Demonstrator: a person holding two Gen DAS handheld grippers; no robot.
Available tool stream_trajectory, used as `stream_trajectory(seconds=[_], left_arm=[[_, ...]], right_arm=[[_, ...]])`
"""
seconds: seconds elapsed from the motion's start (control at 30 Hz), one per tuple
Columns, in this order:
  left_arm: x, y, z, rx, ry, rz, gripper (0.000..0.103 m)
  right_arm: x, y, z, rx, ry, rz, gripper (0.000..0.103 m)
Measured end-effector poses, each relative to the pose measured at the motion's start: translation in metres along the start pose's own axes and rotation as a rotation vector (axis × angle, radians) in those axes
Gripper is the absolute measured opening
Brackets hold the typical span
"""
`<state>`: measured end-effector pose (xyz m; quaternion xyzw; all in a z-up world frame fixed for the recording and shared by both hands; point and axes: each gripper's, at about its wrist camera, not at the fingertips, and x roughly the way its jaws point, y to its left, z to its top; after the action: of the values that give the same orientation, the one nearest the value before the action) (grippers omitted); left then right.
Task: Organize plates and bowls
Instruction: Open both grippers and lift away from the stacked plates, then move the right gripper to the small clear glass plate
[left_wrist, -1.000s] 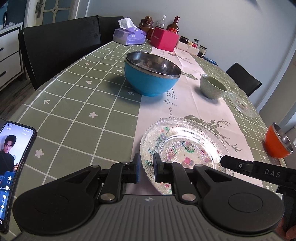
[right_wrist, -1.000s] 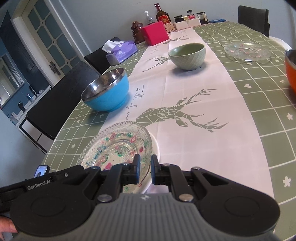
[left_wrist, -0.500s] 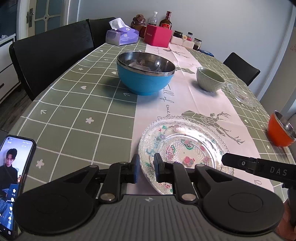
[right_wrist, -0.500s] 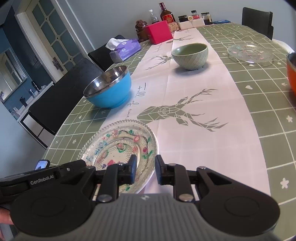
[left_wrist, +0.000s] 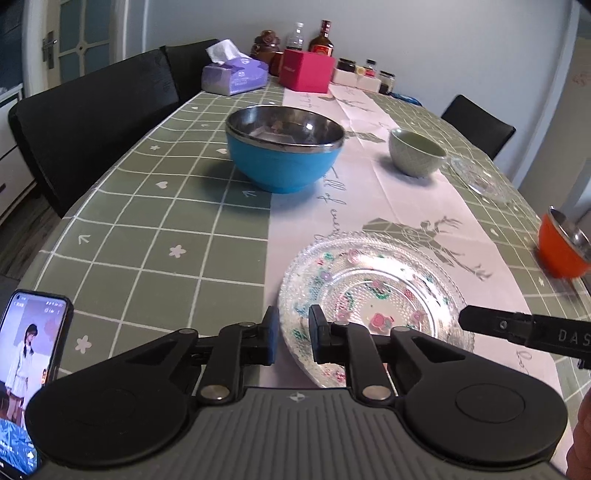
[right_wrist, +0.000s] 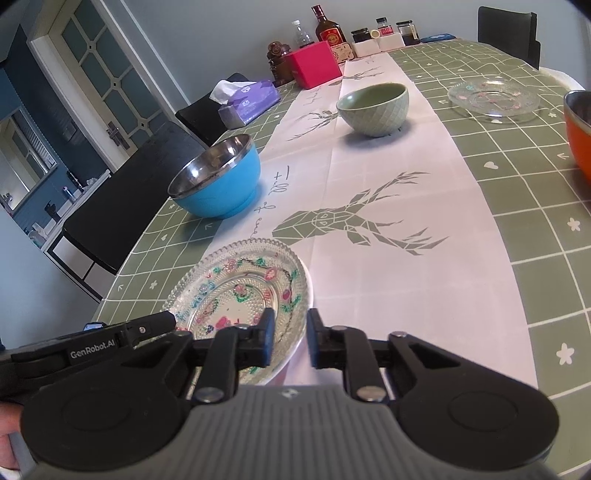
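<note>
**Grippers.** The left gripper (left_wrist: 293, 332) straddled the glass plate (left_wrist: 373, 295) at the plate's 8 o'clock rim, one finger outside the rim and one inside it. The right gripper (right_wrist: 291, 339) straddled the same plate at its 5 o'clock rim, as seen from the right wrist. Its jaws had just been closing, with the rim between them. Both pairs of jaws stood narrow. Whether the pads actually pressed on the glass could not be determined in either view, because the clear rim blurred against the pads.

**Task items.**
- The glass plate, patterned with small flowers, sat at the near end of the white table runner (left_wrist: 406, 192).
- The blue bowl (left_wrist: 282, 162), steel-lined, stood upright at 11 o'clock from the plate, on the runner's left edge.
- The green bowl (left_wrist: 415, 151) stood at 1 o'clock, on the runner.
- A second glass plate (right_wrist: 493, 96) lay beyond the green bowl, on the green checked tablecloth (left_wrist: 147, 221).
- The orange bowl (left_wrist: 559, 251) stood at 3 o'clock, near the table edge.

**Surroundings.** A phone (left_wrist: 26, 369) with a lit screen lay at 9 o'clock from the left gripper. A tissue box (left_wrist: 234, 75), a red box (left_wrist: 306, 70) and a brown bottle (right_wrist: 328, 29) were grouped at the far end, at 12 o'clock. A black chair (left_wrist: 92, 110) stood along the table's left side.
</note>
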<state>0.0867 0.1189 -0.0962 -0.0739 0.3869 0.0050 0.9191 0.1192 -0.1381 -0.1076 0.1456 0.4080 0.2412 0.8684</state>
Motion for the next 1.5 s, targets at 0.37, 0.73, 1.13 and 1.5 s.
stream_trajectory(seconds=[0.37, 0.73, 1.13, 1.5], left_arm=[[-0.023, -0.027, 0.020, 0.081, -0.089, 0.013, 0.021], [-0.011, -0.096, 0.061, 0.136, -0.079, -0.254, 0.024], [0.049, -0.171, 0.105, 0.154, -0.032, -0.347, 0.024], [0.111, -0.205, 0.135, 0.055, 0.015, -0.342, 0.024]], right_arm=[[-0.012, -0.016, 0.005, 0.024, -0.027, -0.009, 0.017], [-0.052, -0.060, 0.042, -0.009, -0.121, -0.134, 0.029], [-0.088, -0.125, 0.119, 0.033, -0.159, -0.208, 0.031], [-0.061, -0.164, 0.193, 0.140, -0.078, -0.253, 0.036]])
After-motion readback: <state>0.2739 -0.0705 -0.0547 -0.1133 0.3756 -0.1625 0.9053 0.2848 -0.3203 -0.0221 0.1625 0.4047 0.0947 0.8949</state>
